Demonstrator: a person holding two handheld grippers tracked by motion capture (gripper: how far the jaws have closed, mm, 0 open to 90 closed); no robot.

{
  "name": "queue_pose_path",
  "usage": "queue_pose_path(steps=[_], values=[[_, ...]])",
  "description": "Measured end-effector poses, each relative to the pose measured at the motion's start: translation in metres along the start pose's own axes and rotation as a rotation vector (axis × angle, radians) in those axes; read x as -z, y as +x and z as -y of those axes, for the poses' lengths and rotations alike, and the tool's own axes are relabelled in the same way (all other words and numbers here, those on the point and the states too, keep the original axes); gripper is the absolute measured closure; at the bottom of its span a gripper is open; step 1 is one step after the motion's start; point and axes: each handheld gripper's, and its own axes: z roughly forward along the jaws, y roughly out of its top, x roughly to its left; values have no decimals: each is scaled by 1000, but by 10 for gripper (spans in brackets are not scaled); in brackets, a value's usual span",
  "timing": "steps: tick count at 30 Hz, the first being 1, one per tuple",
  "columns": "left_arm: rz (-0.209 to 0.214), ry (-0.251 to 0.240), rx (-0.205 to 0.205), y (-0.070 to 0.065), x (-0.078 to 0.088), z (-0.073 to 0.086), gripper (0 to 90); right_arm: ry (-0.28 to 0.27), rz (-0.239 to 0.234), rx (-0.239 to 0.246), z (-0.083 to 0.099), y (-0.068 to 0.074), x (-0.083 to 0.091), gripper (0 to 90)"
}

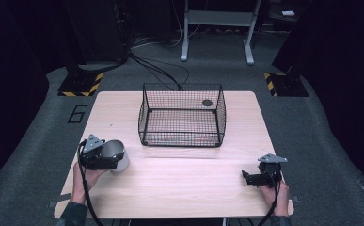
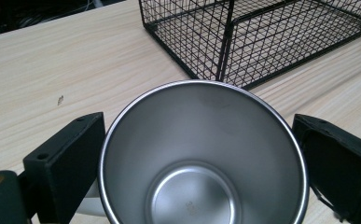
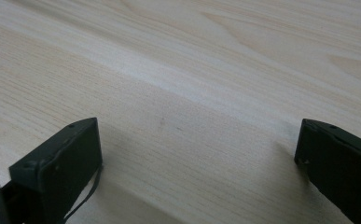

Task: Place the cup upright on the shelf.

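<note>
A shiny steel cup (image 2: 201, 154) sits between the jaws of my left gripper (image 2: 201, 158), which is shut on it; I look straight into its empty inside. In the high view the cup (image 1: 119, 150) is at the table's left side, tipped with its mouth towards the hand, and my left gripper (image 1: 115, 159) holds it from the left. Whether the cup touches the table I cannot tell. My right gripper (image 1: 246, 178) is low over the front right of the table and points left. Its jaws stand wide open over bare wood, with nothing between them (image 3: 199, 154).
A black wire basket (image 1: 144, 115) stands on the far middle of the light wooden table (image 1: 179, 183), with a small dark round spot (image 1: 207, 102) seen at its far right. Its near corner (image 2: 225, 42) is just beyond the cup. Stands and cables lie on the floor behind.
</note>
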Motion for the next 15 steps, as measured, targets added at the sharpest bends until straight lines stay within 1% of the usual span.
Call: queue_pose_path(steps=[3, 5, 6, 11, 15], values=[[-7, 0, -5, -1, 0, 0, 59, 0, 0, 0, 0, 0, 0, 1], [-10, -9, -7, -2, 1, 2, 60, -2, 4, -1, 0, 0, 0, 1], [-12, -21, -3, -2, 0, 3, 62, 5, 1, 0, 0, 0, 0, 1], [-8, -30, -7, -2, 0, 4, 64, 5, 2, 0, 0, 0, 0, 1], [4, -30, -7, 0, 1, 4, 65, 4, 2, 1, 0, 0, 0, 1]])
